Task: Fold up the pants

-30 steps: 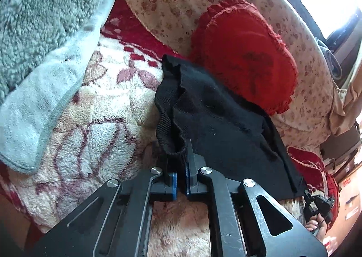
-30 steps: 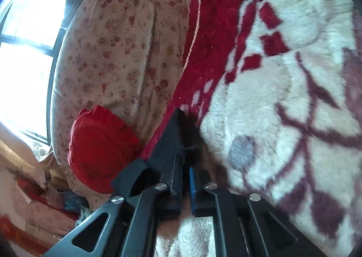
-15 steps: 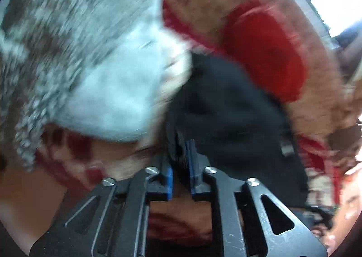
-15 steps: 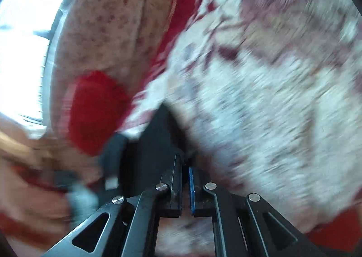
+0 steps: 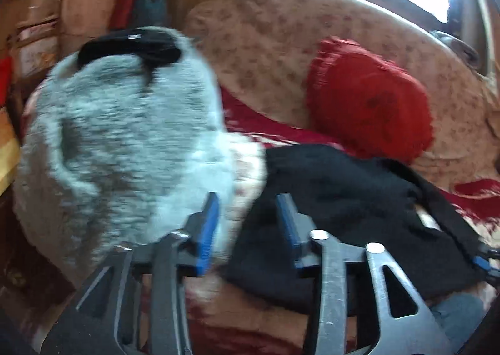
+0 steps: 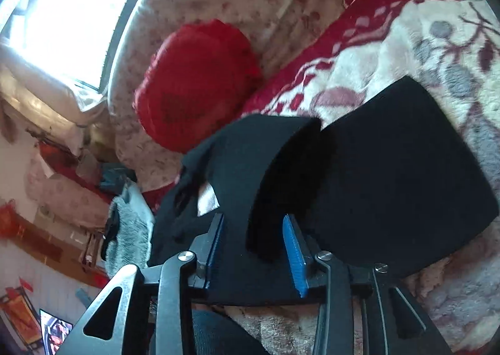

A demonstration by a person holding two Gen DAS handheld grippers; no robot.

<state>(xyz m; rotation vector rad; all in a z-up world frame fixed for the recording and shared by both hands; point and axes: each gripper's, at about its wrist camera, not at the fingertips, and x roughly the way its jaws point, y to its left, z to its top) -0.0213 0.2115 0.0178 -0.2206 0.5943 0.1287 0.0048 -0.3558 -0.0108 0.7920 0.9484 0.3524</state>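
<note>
The black pants (image 5: 353, 211) lie folded over on the floral fleece blanket (image 5: 250, 167). They also show in the right wrist view (image 6: 390, 173) as a flat folded stack with one flap curling up in the middle. My left gripper (image 5: 248, 223) is open at the pants' left edge, with nothing between its blue pads. My right gripper (image 6: 254, 245) is open over the near edge of the pants, with the curled flap standing between the jaws, not pinched.
A grey fluffy blanket (image 5: 125, 148) is bunched at the left, with a small black item (image 5: 131, 45) on top. A red ruffled cushion (image 5: 372, 102) leans on the floral sofa back (image 5: 265, 42); the cushion also shows in the right wrist view (image 6: 197, 80). A window is behind.
Both grippers were shut on the pants' edge and have let go and opened. The pants now lie folded over on the blanket. Both cameras have pulled back.
</note>
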